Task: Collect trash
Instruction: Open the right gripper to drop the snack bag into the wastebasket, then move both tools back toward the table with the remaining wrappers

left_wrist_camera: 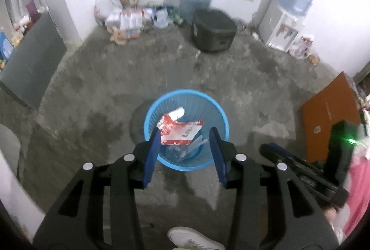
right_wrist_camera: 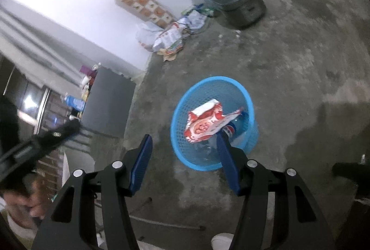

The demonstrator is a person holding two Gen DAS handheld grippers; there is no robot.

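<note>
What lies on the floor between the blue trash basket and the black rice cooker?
Only bare, stained concrete floor. The left wrist view shows nothing lying between the blue trash basket and the black rice cooker.

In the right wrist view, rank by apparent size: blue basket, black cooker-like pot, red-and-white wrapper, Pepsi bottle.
1. Blue basket.
2. Black pot; it sits farther away, so its true size is unsure.
3. Red-and-white wrapper.
4. Pepsi bottle, mostly hidden.
</note>
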